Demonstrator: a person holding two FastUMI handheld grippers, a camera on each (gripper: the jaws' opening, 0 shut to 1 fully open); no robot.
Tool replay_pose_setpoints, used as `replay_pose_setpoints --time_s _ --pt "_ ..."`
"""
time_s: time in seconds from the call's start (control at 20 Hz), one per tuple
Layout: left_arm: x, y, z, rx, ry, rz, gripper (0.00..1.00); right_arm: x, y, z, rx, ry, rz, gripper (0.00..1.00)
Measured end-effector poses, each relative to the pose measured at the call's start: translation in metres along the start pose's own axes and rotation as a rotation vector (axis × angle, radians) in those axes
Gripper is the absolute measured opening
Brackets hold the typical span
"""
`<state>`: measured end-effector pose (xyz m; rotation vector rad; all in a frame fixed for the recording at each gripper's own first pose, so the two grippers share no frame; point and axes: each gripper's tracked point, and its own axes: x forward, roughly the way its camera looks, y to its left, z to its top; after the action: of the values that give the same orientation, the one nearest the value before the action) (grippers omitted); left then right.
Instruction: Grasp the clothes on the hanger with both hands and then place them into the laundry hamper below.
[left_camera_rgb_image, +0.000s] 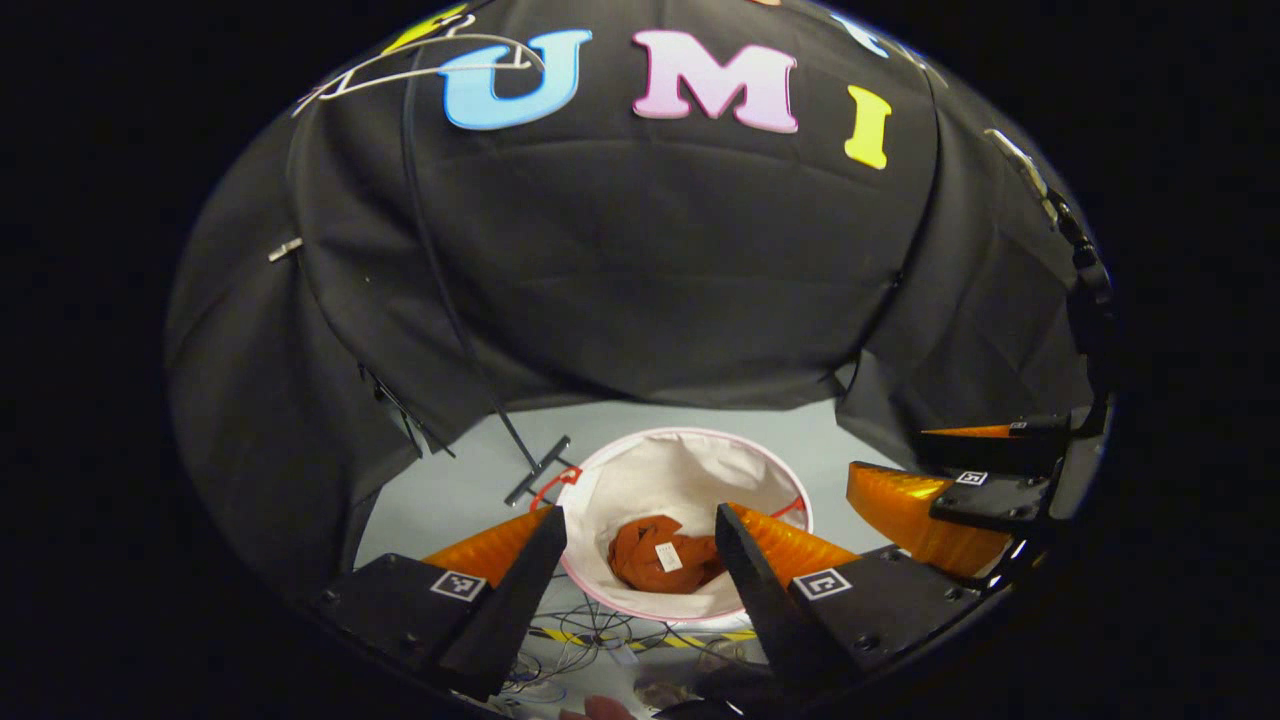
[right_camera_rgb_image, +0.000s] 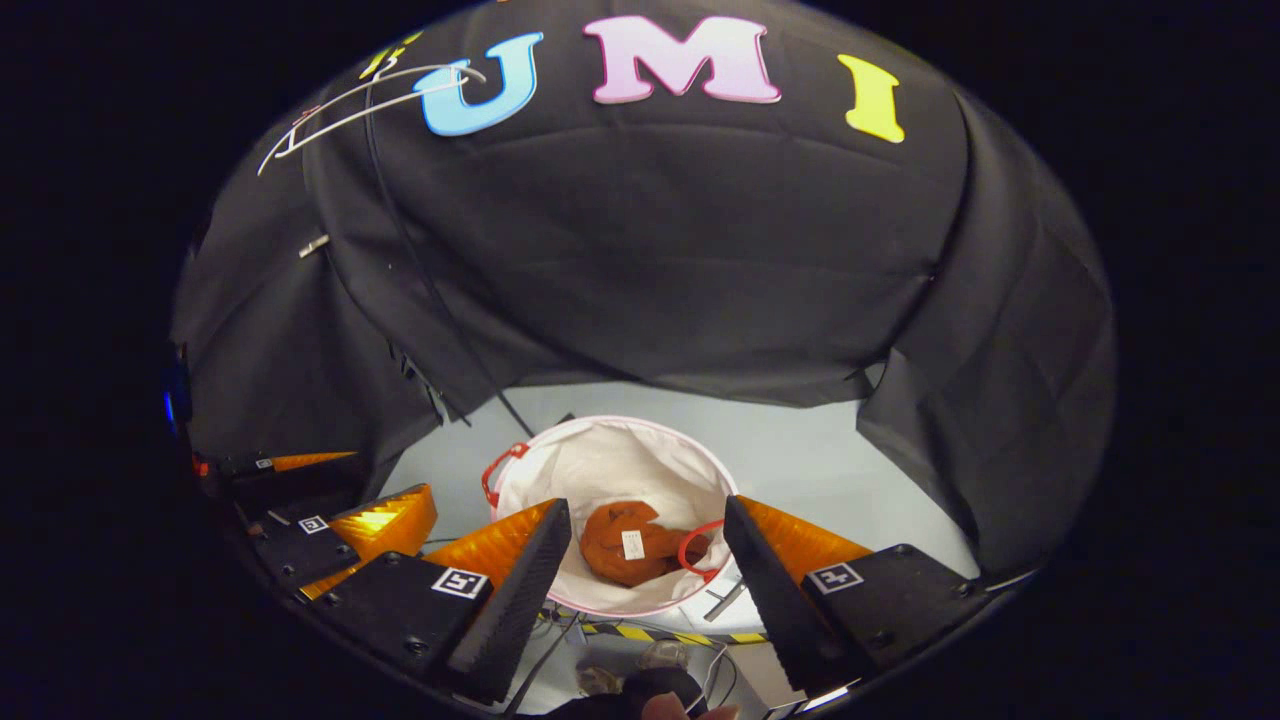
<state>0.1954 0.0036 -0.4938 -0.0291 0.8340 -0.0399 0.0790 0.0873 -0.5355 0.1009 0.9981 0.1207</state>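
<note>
A crumpled orange garment with a small white tag lies at the bottom of the white laundry hamper on the floor. My left gripper hangs open above the hamper, nothing between its fingers. My right gripper is open too, also above the hamper and empty. In the left gripper view the right gripper shows at the right edge; in the right gripper view the left gripper shows at the left. A bare white hanger hangs high at the upper left.
A thin black pole runs down from the hanger to a cross foot beside the hamper. The hamper has red handles. Loose cables and striped floor tape lie at the near side. Black cloth walls enclose the pale floor.
</note>
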Motion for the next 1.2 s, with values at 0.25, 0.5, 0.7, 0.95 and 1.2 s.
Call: replay_pose_setpoints --time_s 0.25,0.5,0.7,0.95,1.2 --pt "-0.086 0.013 0.054 -0.035 -0.188 0.033 0.95 -0.079 0.012 0.049 0.055 -0.174 -0.008 0.99" --pt "-0.184 0.019 0.092 -0.033 -0.381 0.016 0.96 -0.176 0.011 0.108 0.005 -0.401 -0.079 0.99" --pt "-0.263 0.023 0.126 -0.010 -0.547 0.008 0.96 -0.254 0.024 0.138 -0.027 -0.557 -0.101 0.99" --pt "-0.328 0.025 0.148 0.008 -0.642 -0.006 0.96 -0.312 0.035 0.168 -0.042 -0.680 -0.122 0.99" --pt "-0.378 0.027 0.165 0.033 -0.736 0.025 0.97 -0.366 0.043 0.192 -0.062 -0.783 -0.120 1.00"
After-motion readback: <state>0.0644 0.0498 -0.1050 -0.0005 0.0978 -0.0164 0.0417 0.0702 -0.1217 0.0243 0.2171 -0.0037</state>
